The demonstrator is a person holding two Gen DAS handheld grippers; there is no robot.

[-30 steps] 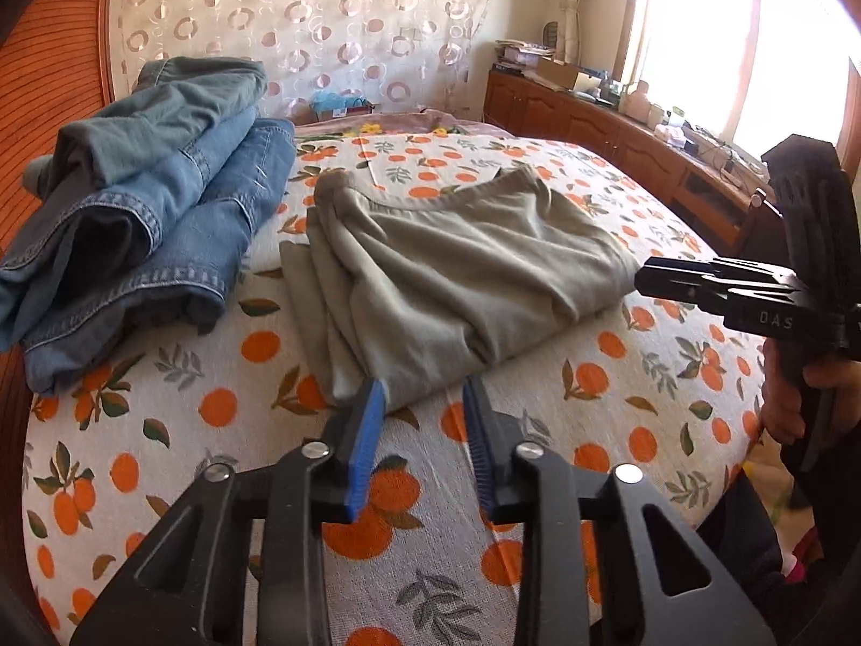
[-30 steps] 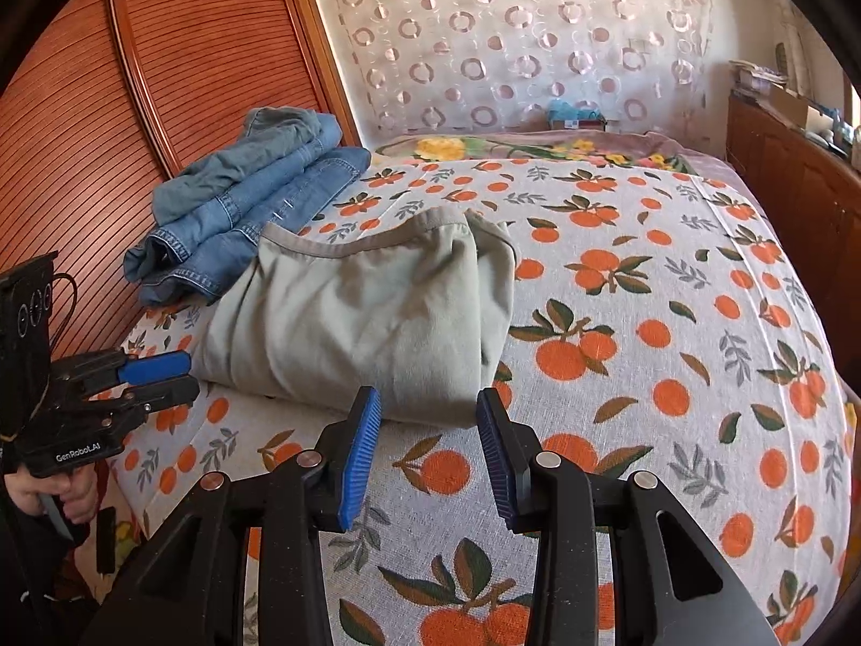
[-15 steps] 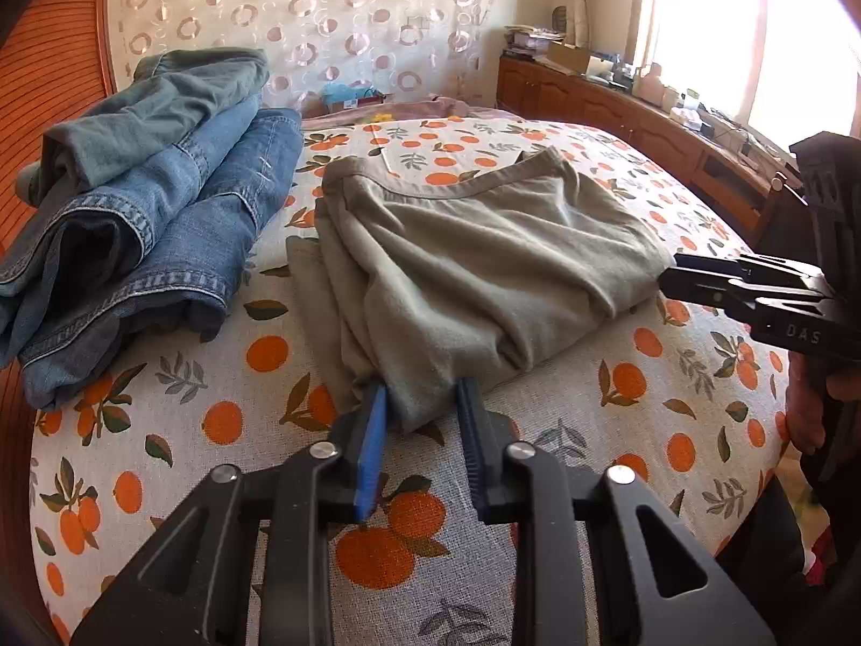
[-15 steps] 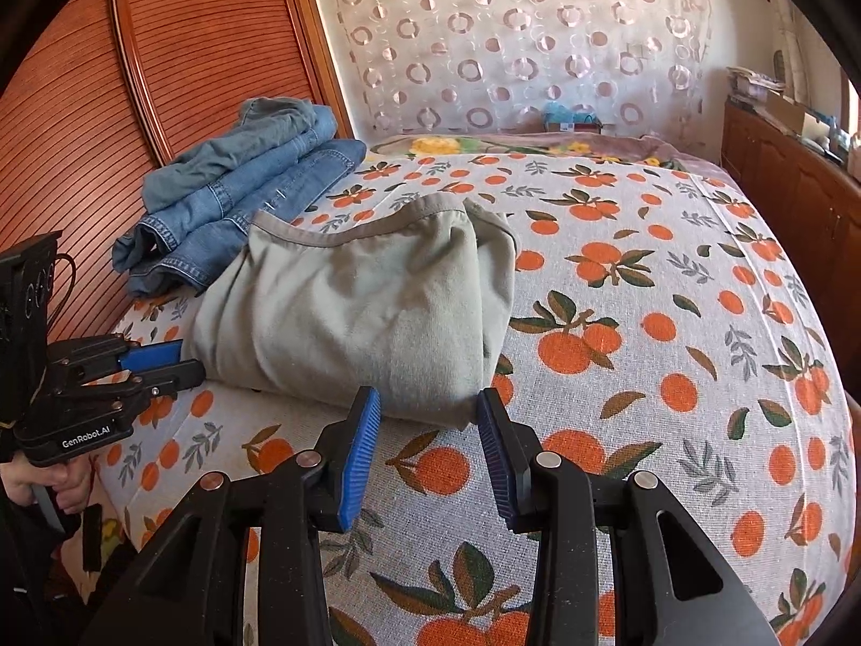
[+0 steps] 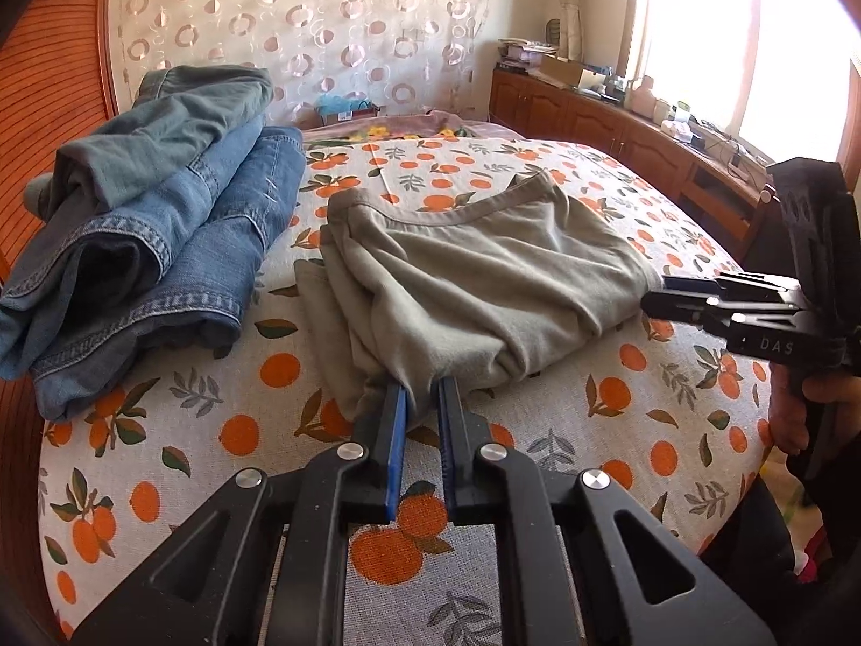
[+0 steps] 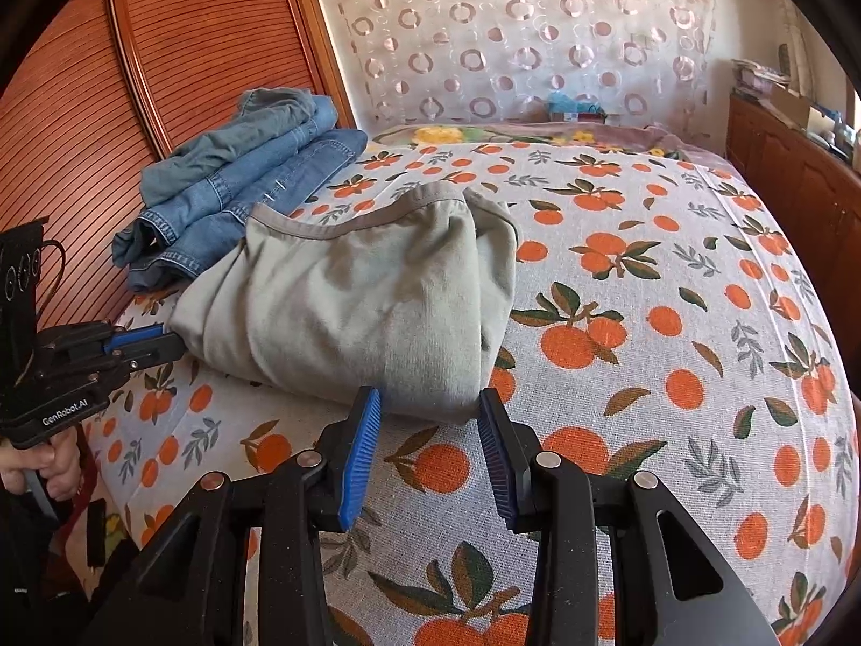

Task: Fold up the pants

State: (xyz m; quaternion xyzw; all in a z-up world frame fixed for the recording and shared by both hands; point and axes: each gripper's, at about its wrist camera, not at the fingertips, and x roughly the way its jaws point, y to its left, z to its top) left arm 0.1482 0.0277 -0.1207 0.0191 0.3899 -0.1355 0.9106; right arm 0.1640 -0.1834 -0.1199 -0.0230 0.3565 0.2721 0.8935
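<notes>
Orange-printed bedspread [image 6: 672, 280] covers the bed; on it lie folded khaki pants [image 6: 355, 301], near its front edge. Left hand-held gripper [image 5: 418, 393] has been closing and pinches their near corner. Right hand-held gripper [image 6: 428, 409], also narrowing, straddles the other corner without pressing. Folded jeans [image 5: 161, 247] sit beside the pants.

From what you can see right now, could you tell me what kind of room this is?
Most likely a home bedroom: a bed under an orange-print cover, a slatted wooden headboard, and a patterned curtain behind.
</notes>
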